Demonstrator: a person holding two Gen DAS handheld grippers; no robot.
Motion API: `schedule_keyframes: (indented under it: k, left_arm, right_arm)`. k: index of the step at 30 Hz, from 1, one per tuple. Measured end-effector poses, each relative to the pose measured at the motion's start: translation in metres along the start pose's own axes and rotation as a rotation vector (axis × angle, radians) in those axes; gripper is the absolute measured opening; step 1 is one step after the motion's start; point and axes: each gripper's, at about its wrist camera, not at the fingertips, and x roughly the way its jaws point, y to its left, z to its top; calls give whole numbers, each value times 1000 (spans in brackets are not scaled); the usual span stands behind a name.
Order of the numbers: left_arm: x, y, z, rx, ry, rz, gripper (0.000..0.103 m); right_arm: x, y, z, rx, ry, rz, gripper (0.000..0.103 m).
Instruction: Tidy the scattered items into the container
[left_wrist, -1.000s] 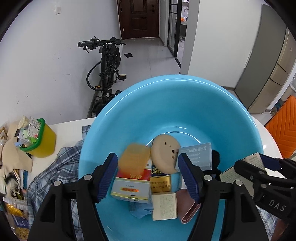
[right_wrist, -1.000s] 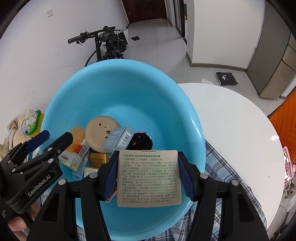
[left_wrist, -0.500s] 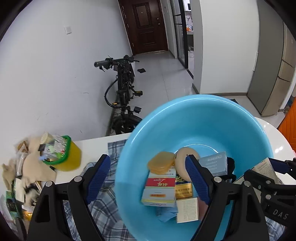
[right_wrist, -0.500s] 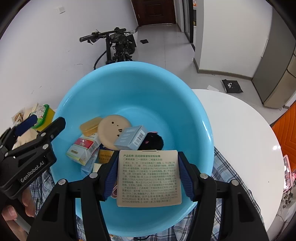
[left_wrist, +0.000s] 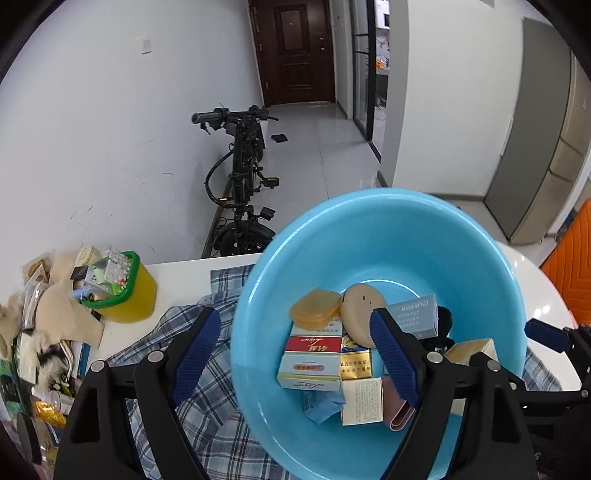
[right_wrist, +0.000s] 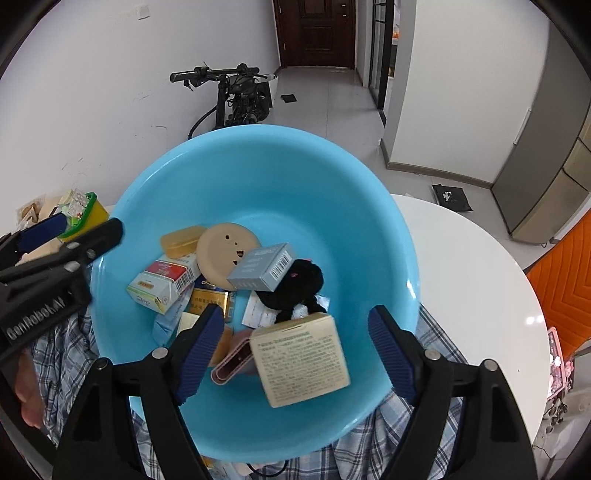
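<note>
A light blue basin (left_wrist: 388, 229) (right_wrist: 295, 166) stands on a plaid cloth and holds several items: an orange soap case (left_wrist: 316, 309) (right_wrist: 183, 240), a round beige disc (left_wrist: 360, 312) (right_wrist: 225, 254), a red and white carton (left_wrist: 312, 356) (right_wrist: 162, 282), a blue-grey box (right_wrist: 264, 267), a black plush (right_wrist: 297, 284). My right gripper (right_wrist: 297, 349) is open above the basin's near side; a beige printed box (right_wrist: 301, 360) lies tilted between its fingers, free of them. My left gripper (left_wrist: 295, 354) is open and empty over the basin's left rim.
A yellow tub with a green rim (left_wrist: 118, 288), full of small items, stands left of the basin beside a pile of clutter (left_wrist: 33, 332). The plaid cloth (left_wrist: 199, 398) lies on a white round table (right_wrist: 472, 280). A bicycle (left_wrist: 242, 184) leans at the wall behind.
My right gripper opened and let go of the beige printed box, which dropped tilted into the basin. My left gripper let the orange soap case fall in, then drew back to the left.
</note>
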Motion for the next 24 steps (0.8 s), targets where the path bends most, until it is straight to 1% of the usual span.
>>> schedule_keyframes:
  k: [2, 4, 5, 6, 7, 8, 9, 11, 12, 13, 17, 21, 22, 24]
  left_arm:
    - [-6, 6, -1, -24, -12, -14, 85]
    - [-15, 9, -3, -30, -51, -28, 85]
    - [-22, 10, -5, -24, -94, -47, 85]
    - [-32, 10, -8, -13, -158, -83, 85]
    - [-39, 11, -11, -8, -205, -107, 87]
    - [-48, 13, -15, -6, -264, -131, 94]
    - [-54, 13, -18, -7, -305, -141, 103]
    - [-63, 16, -24, -19, -382, -135, 103]
    - [-65, 17, -26, -25, -405, -126, 103]
    - [-65, 17, -27, -28, -411, -121, 103]
    - [-59, 17, -29, 1, -382, -113, 103]
    - [-64, 10, -42, 71, -430, -76, 103]
    - [-66, 8, -46, 87, -441, -76, 103]
    - [-65, 3, -51, 94, -436, -76, 103]
  right_arm:
    - [-9, -3, -3, 1, -45, -2, 86]
    - [-22, -5, -6, -9, -145, -4, 92]
    - [-31, -5, -9, -20, -211, -11, 99]
    - [-38, -4, -12, -27, -264, -17, 102]
    - [-45, -3, -16, -36, -324, -22, 102]
    - [-51, -2, -19, -45, -376, -27, 102]
    - [-55, -1, -21, -49, -411, -30, 102]
    - [-62, 0, -27, -51, -473, -37, 102]
    - [-64, 0, -27, -48, -492, -40, 102]
    - [-66, 0, -28, -44, -509, -45, 102]
    - [-67, -3, -34, -24, -554, -49, 102]
    - [-68, -1, -44, -24, -579, -23, 102]
    - [-69, 1, -46, -35, -586, -28, 102]
    - [-68, 7, -51, -58, -590, -60, 102]
